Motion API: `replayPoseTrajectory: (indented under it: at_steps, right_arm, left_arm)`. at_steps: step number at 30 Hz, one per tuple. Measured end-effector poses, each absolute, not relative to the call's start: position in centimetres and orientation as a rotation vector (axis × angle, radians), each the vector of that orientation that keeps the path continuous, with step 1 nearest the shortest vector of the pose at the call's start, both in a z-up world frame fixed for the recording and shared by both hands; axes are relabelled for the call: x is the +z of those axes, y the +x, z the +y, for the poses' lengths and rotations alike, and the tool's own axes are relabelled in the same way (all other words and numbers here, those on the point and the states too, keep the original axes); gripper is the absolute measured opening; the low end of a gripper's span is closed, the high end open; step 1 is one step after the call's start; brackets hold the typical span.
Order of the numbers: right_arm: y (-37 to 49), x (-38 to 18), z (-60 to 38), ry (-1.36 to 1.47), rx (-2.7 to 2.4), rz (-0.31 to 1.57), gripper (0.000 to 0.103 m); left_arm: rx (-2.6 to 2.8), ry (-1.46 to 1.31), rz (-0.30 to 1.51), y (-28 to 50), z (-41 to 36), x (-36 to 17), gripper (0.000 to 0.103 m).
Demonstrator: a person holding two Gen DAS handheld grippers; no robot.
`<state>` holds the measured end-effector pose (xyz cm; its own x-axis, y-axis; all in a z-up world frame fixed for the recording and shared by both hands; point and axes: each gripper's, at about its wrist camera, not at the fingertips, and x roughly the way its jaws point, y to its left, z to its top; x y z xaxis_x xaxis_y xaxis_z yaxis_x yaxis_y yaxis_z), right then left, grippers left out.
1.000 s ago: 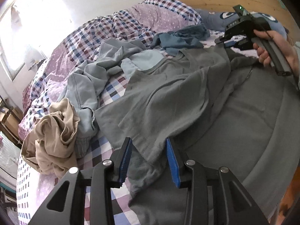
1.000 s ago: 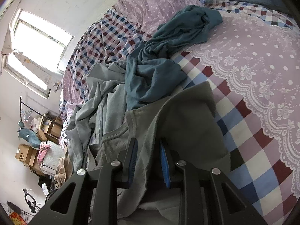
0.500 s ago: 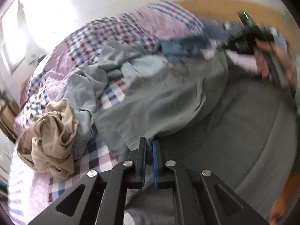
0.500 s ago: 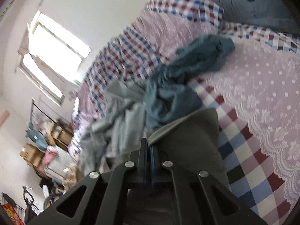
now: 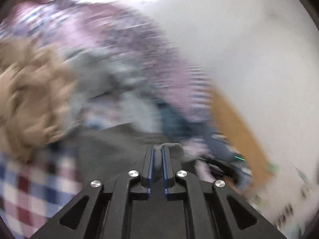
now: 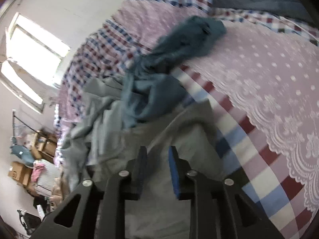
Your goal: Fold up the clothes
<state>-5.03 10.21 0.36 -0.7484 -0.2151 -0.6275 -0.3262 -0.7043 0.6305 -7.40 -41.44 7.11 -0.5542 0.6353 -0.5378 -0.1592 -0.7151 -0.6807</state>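
Left gripper (image 5: pixel 157 155) pinches grey shirt (image 5: pixel 111 149); right gripper (image 6: pixel 157 159) opening.

Teal garment (image 6: pixel 159 91) lies on bed (image 6: pixel 269 75), seemingly behind shirt (image 6: pixel 191 131).

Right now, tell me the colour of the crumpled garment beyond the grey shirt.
Dark teal garment; clearest in the right wrist view.

A checked bedspread (image 6: pixel 257 181) in red, blue and white covers the bed, with a pink dotted, lace-edged panel (image 6: pixel 279 75) across it. A bright window (image 6: pixel 30 53) sits in the pale wall (image 6: pixel 65 2). Below it stand cardboard boxes (image 6: pixel 19 173) and wooden shelving (image 6: pixel 44 144). In the blurred left wrist view, an orange-brown band (image 5: pixel 239 131) is perhaps a wooden headboard.
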Motion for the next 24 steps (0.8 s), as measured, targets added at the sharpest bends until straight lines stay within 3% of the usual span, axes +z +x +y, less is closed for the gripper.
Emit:
replayPoseTrajectory:
  at_steps: [2, 4, 6, 8, 12, 16, 24]
  right_arm:
    - [-4.8, 0.8, 10.3, -1.062, 2.642, 1.169, 0.04]
    - [-4.5, 1.3, 10.5, -1.024, 2.662, 1.155, 0.043]
    - [-4.3, 1.6, 10.5, -1.005, 2.674, 1.151, 0.043]
    - [-4.3, 1.5, 10.4, -1.011, 2.671, 1.171, 0.043]
    - [-4.2, 1.3, 10.2, -1.03, 2.658, 1.208, 0.043]
    - [-4.0, 1.5, 10.1, -1.021, 2.675, 1.187, 0.043]
    - [-3.9, 1.7, 9.8, -1.035, 2.698, 1.145, 0.043]
  left_arm:
    - [2.3, -1.239, -0.852, -8.4, -42.3, 4.4, 0.021]
    - [2.325, -1.28, -0.85, -8.3, -42.6, 3.5, 0.023]
    - [2.346, -1.269, -0.792, -7.7, -42.4, 3.9, 0.032]
    - [2.364, -1.252, -0.735, -7.0, -42.1, 4.3, 0.057]
    - [2.339, -1.248, -0.66, -5.0, -41.0, 5.1, 0.059]
    - [2.414, -1.335, -0.457, -3.5, -39.5, 4.8, 0.059]
    - [2.431, -1.39, -0.306, -3.5, -36.7, 3.8, 0.059]
